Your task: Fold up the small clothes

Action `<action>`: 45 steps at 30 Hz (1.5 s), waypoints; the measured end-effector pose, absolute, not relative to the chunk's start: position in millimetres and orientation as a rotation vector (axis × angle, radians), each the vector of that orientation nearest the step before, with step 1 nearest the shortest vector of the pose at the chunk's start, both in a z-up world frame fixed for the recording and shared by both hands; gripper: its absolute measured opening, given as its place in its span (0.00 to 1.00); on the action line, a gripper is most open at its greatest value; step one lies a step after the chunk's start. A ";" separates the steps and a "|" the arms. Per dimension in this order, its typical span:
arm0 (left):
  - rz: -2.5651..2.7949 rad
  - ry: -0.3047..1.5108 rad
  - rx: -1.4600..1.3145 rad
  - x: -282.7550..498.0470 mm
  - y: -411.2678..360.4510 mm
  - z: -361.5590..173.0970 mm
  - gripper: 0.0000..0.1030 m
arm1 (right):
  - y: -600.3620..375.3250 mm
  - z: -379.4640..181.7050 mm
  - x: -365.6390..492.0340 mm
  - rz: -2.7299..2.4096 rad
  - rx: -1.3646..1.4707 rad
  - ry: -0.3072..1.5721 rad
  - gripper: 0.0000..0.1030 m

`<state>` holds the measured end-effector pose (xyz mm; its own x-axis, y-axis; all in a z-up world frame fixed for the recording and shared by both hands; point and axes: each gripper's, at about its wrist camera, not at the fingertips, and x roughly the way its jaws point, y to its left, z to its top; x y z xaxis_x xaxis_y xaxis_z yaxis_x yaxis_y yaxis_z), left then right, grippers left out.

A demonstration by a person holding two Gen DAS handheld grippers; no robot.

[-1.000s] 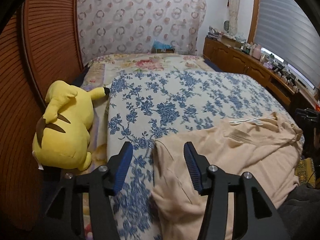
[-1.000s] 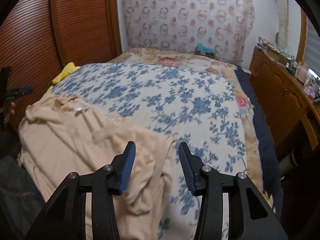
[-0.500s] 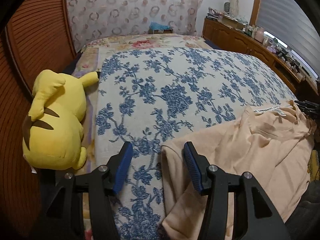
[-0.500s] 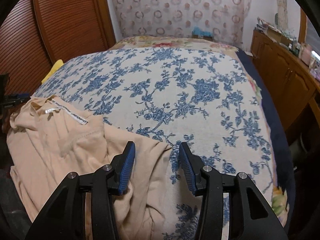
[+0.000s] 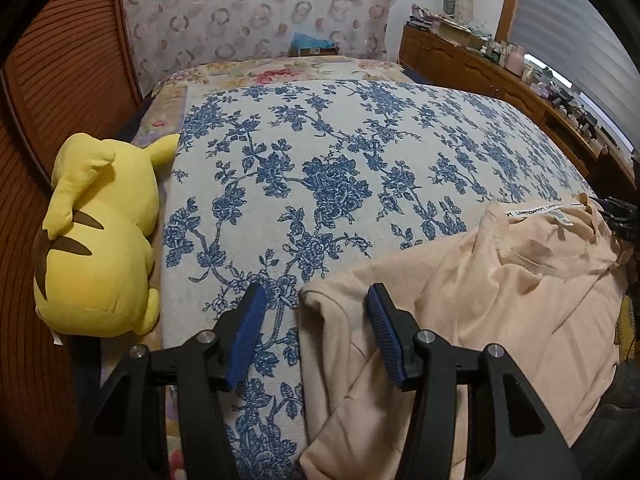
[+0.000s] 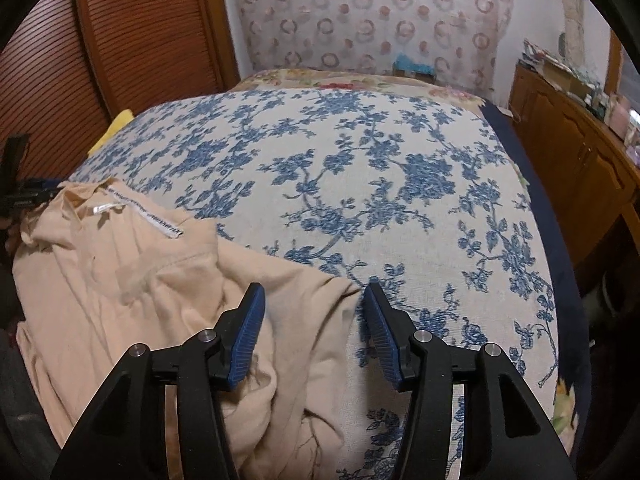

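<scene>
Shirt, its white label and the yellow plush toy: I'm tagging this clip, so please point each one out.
Shirt (image 5: 500,312): left wrist view, on the flat peach cloth of the body.
White label (image 6: 144,214): right wrist view, on the printed strip inside the neck.
Yellow plush toy (image 5: 100,240): left wrist view, on its back.

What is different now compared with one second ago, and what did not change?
Both wrist views dipped lower toward the bed. The peach garment shifted: its neck label now lies face up. Left gripper and right gripper stayed open over its corners, gripping nothing. The yellow plush did not move.
</scene>
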<state>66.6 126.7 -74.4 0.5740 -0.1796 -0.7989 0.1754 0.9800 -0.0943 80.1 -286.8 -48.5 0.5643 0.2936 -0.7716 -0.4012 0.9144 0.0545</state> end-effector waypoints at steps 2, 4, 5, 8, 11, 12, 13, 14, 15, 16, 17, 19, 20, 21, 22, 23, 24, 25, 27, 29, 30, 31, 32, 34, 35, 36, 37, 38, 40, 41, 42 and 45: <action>-0.229 0.935 -0.014 66.9 124.3 -73.7 0.43 | -284.2 -48.5 79.2 0.422 -0.148 0.881 0.44; -0.253 0.932 -0.019 66.3 121.9 -73.5 0.33 | -281.0 -48.9 77.8 0.443 -0.161 0.879 0.37; -0.259 0.930 -0.021 65.8 121.1 -73.3 0.23 | -279.6 -49.2 76.9 0.457 -0.160 0.878 0.28; -0.271 0.932 -0.059 60.9 118.6 -69.1 0.08 | -273.2 -48.6 72.7 0.506 -0.166 0.882 0.12; -0.283 0.849 -0.067 38.5 109.5 -45.2 0.07 | -269.7 -35.0 62.3 0.534 -0.165 0.845 0.08; -0.294 0.806 -0.075 27.7 106.5 -31.7 0.07 | -270.8 -25.4 56.8 0.538 -0.155 0.816 0.08; -0.302 0.772 -0.081 20.1 105.8 -20.1 0.07 | -272.6 -13.7 50.4 0.541 -0.142 0.787 0.07; -0.311 0.738 -0.085 11.6 104.3 -7.9 0.07 | -274.1 -2.3 43.8 0.550 -0.132 0.760 0.07; -0.317 0.715 -0.089 5.2 103.6 3.2 0.07 | -274.9 7.5 38.1 0.557 -0.127 0.737 0.07; -0.330 0.683 -0.094 -3.9 103.2 16.6 0.07 | -274.8 19.4 31.5 0.560 -0.124 0.715 0.07; -0.342 0.655 -0.097 -10.7 103.3 27.0 0.07 | -274.8 32.6 24.4 0.547 -0.123 0.695 0.07; -0.351 0.594 -0.103 -23.4 103.9 51.6 0.07 | -274.5 58.9 11.0 0.547 -0.118 0.635 0.07; -0.351 0.569 -0.096 -28.7 103.6 61.3 0.07 | -275.0 75.7 1.9 0.557 -0.117 0.593 0.07; -0.352 0.532 -0.089 -35.4 103.1 75.5 0.07 | -276.5 87.9 -3.6 0.558 -0.114 0.568 0.06; -0.353 0.510 -0.091 -38.5 105.2 84.6 0.06 | -277.3 98.7 -7.7 0.562 -0.111 0.547 0.06; -0.350 0.482 -0.088 -42.6 105.8 96.0 0.06 | -278.3 113.9 -13.4 0.573 -0.103 0.516 0.06; -0.341 0.445 -0.079 -47.5 106.3 110.7 0.06 | -279.4 123.0 -16.6 0.578 -0.098 0.497 0.06; -0.336 0.423 -0.075 -49.8 107.4 119.4 0.06 | -280.1 139.2 -21.9 0.583 -0.092 0.463 0.06; -0.337 0.376 -0.072 -54.2 110.7 140.9 0.06 | -280.1 161.2 -29.6 0.591 -0.093 0.414 0.06; -0.330 0.323 -0.044 -60.7 112.1 163.2 0.06 | -279.5 186.6 -36.4 0.603 -0.097 0.361 0.06; -0.319 0.295 -0.035 -63.9 113.5 174.0 0.06 | -277.6 203.4 -39.2 0.599 -0.103 0.326 0.06; -0.312 0.264 -0.032 -66.7 116.5 186.1 0.06 | -275.8 217.3 -41.9 0.590 -0.107 0.296 0.06; -0.308 0.241 -0.030 -68.3 119.2 195.8 0.06 | -273.6 230.5 -44.2 0.594 -0.113 0.265 0.06; -0.290 0.191 -0.009 -69.9 124.4 218.8 0.06 | -268.9 256.6 -48.4 0.586 -0.133 0.210 0.06; -0.284 0.168 0.000 -70.3 126.8 230.0 0.06 | -266.7 269.0 -49.2 0.586 -0.143 0.187 0.06; -0.279 0.149 0.008 -70.4 128.7 239.7 0.06 | -265.6 281.3 -50.7 0.585 -0.153 0.165 0.06; -0.271 0.122 0.018 -70.6 131.1 252.2 0.06 | -264.4 292.0 -51.6 0.579 -0.160 0.146 0.06; -0.262 0.097 0.026 -70.9 134.0 263.8 0.06 | -263.9 302.9 -52.2 0.571 -0.167 0.127 0.06; -0.246 0.050 0.046 -74.5 138.8 285.7 0.06 | -265.9 328.2 -54.4 0.552 -0.175 0.086 0.06; -0.242 0.030 0.052 -76.1 141.1 295.5 0.06 | -267.4 341.4 -56.1 0.538 -0.182 0.064 0.06; -0.240 0.016 0.058 -77.5 143.0 302.1 0.06 | -268.7 351.0 -58.6 0.528 -0.187 0.050 0.06; -0.223 -0.041 0.080 -88.4 146.8 325.1 0.06 | -272.6 375.7 -65.3 0.498 -0.209 0.011 0.06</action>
